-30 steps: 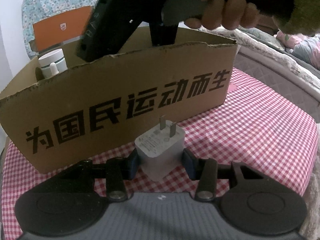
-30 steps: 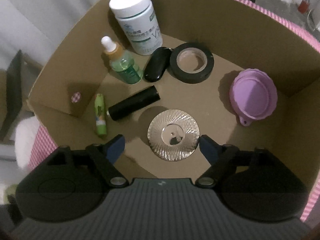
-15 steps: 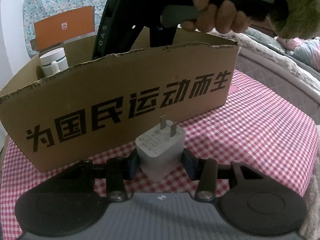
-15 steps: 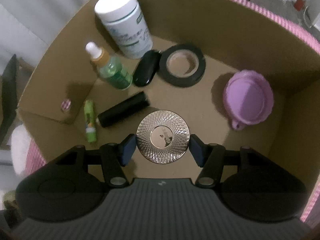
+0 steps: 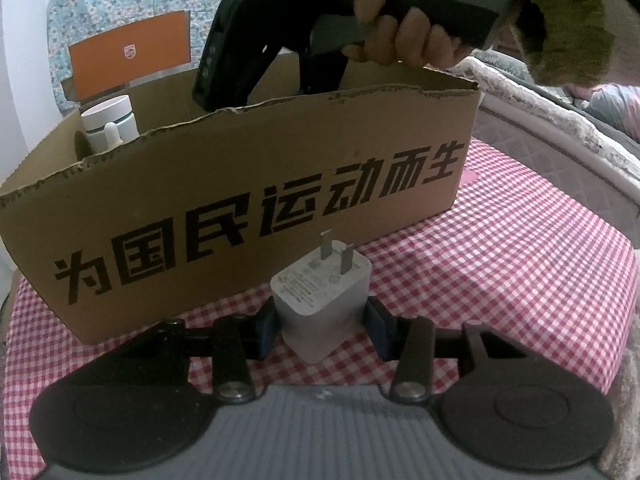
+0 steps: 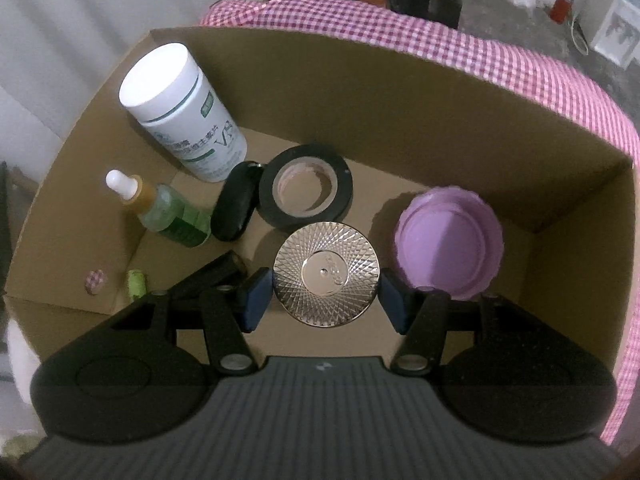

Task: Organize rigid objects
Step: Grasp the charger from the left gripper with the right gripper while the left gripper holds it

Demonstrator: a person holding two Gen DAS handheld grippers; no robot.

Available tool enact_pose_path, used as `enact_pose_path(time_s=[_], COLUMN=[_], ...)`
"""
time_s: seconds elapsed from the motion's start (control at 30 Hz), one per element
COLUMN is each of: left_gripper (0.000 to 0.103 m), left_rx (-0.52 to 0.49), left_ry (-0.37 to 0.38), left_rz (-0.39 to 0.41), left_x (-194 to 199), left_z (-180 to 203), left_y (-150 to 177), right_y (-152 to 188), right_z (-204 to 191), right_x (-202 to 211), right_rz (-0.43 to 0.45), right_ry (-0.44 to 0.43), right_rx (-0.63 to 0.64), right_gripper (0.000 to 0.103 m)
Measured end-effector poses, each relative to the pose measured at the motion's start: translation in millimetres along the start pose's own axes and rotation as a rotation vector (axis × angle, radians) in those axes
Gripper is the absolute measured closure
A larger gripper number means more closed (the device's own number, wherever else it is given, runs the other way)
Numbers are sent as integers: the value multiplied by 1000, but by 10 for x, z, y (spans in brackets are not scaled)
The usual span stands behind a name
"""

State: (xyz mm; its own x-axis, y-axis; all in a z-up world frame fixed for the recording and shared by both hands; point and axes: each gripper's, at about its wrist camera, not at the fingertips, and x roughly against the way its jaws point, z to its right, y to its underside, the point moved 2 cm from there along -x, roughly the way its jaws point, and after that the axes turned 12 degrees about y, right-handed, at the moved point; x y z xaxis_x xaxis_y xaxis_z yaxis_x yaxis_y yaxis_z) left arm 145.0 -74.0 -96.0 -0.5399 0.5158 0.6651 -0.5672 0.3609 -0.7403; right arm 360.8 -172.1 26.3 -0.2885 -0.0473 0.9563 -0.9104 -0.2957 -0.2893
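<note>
My left gripper (image 5: 322,326) is shut on a white plug adapter (image 5: 322,304), prongs up, just above the checked tablecloth in front of the cardboard box (image 5: 248,196). My right gripper (image 6: 326,298) hangs over the inside of the box (image 6: 420,120). Its jaws stand apart on either side of a round silver patterned disc (image 6: 326,278) that lies on the box floor. In the left wrist view the right gripper body (image 5: 256,52) shows above the box, held by a hand.
Inside the box are a white pill bottle (image 6: 182,114), a green dropper bottle (image 6: 164,210), a black tape roll (image 6: 306,192), a black oval case (image 6: 236,208), a black tube (image 6: 216,272), a purple lid (image 6: 450,244). The red checked cloth (image 5: 500,272) covers the table.
My right gripper has risen and pulled back from the box floor with its jaws narrowed beside the disc, which stays in the box. The left gripper keeps holding the adapter, almost still.
</note>
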Motion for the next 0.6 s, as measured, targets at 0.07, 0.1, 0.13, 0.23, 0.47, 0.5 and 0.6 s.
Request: enact_pose_path(time_s=[0.07,0.1,0.13,0.23,0.47,0.5,0.6], left_gripper=[56,56,56,56,56,56,56], left_rx=[-2,-2,-1,2,-1,1,3], left_ry=[-5,-8,-11,-16,-35,-36,-41], left_rz=[-1,-1,-2,-6,-15,-16,-22], left_x=[-1,-1,-2,-2,19,23,25], left_z=[3,3,4,11,43,39,38], left_y=[0,-1,-4,-9,5,6,-1], right_y=[22,40,78,269,1145,1293,1644], right_z=[9,21,41,69,127,134,159], right_x=[102,187,326,790,1556,1533,1279], right_rz=[37,65,103,213,400,400,368], right_ry=[-6,-12,-31,-94,-247,-269,-311], right_rx=[-10,-9,-18,-41,-133,-162,-259], right_gripper=[45,45,45,43,42,43,47])
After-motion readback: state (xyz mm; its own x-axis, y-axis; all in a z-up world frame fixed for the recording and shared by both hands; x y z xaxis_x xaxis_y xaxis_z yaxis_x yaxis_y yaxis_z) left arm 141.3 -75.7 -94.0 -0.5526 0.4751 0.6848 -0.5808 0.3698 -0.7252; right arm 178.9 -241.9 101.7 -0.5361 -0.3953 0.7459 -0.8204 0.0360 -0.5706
